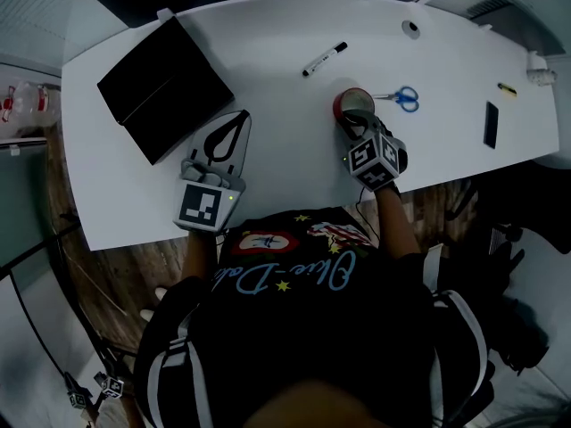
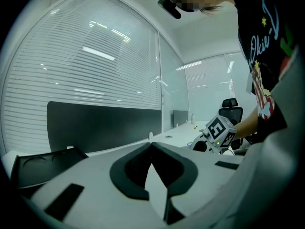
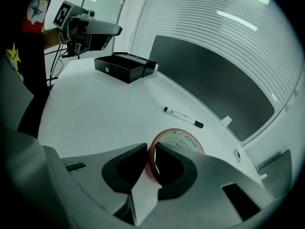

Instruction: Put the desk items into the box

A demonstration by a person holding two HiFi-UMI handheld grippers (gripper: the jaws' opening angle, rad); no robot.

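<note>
Right claw [image 3: 150,147] pinches tape roll [image 3: 183,138]; marker [image 3: 183,117], scissors [image 1: 403,97] near (left claw [image 2: 151,144] pressed together).

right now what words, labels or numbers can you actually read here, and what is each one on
"Okie-D", in cursive on the person's black shirt; the letters after it can't be made out.
Print on the tape roll label: too small to read.
Print on the barrel of the marker: too small to read.
Nothing else shows legible text.
</note>
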